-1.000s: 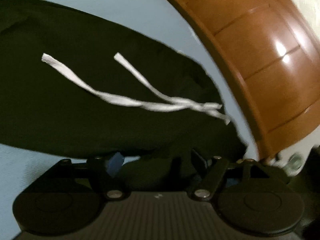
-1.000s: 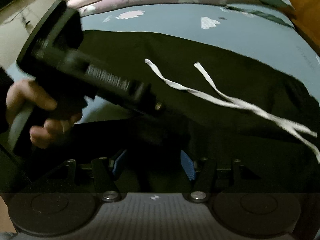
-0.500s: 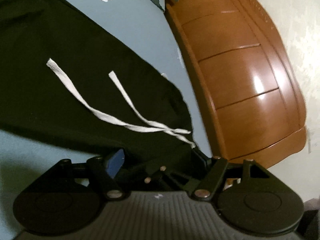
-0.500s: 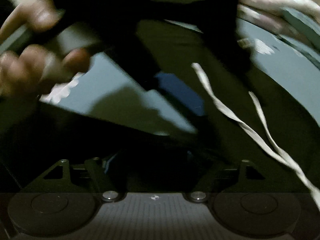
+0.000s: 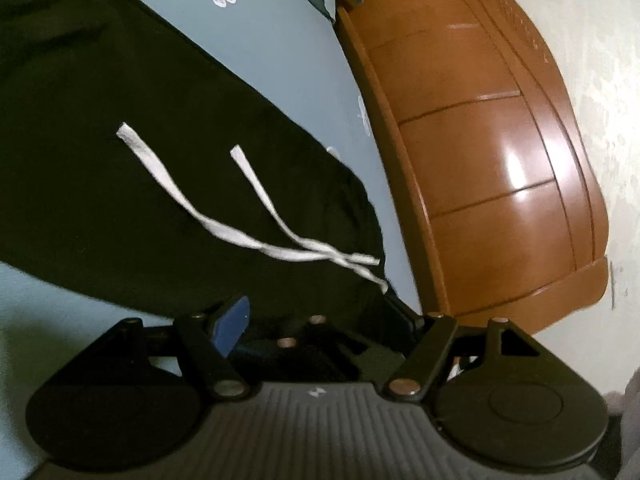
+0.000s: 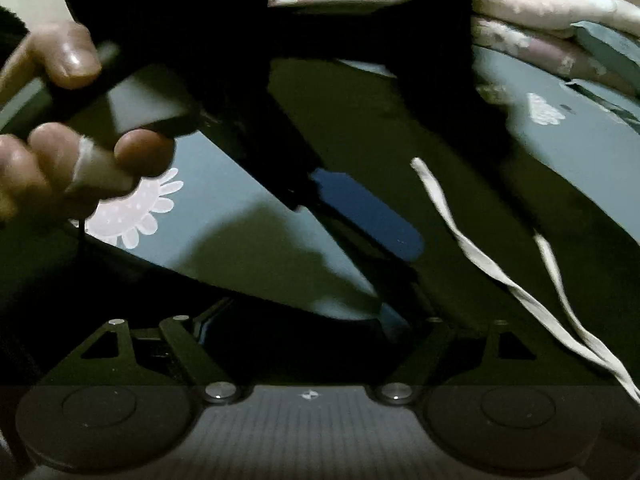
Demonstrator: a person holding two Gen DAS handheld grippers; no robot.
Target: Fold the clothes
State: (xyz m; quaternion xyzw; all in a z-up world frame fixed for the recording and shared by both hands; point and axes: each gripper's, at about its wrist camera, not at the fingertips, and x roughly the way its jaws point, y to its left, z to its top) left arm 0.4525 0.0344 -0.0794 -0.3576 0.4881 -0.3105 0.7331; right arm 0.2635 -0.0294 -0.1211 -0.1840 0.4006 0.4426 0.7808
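Note:
A black garment (image 5: 152, 184) with two white drawstrings (image 5: 256, 240) lies spread on the light blue bedsheet (image 5: 280, 48). My left gripper (image 5: 316, 308) hovers over the garment's near edge, its blue pad (image 5: 232, 326) and far finger well apart, pressing nothing. In the right wrist view a hand (image 6: 60, 152) holds that left gripper, whose blue pad (image 6: 368, 220) hangs just over the cloth. My right gripper (image 6: 308, 316) is low over the black fabric (image 6: 360, 120). Its jaws are opening, with dark cloth lying loose between them. The drawstrings (image 6: 480, 256) trail off to the right.
A glossy wooden bed end (image 5: 480, 160) curves along the right of the sheet, with a pale wall (image 5: 592, 60) behind it. Folded floral bedding (image 6: 540, 12) and pillows are piled at the far side. A white flower print (image 6: 136, 216) marks the sheet.
The left wrist view has drawn back from the garment, showing more of the wooden bed end. In the right wrist view the hand and left gripper came close, and the right jaws spread wider.

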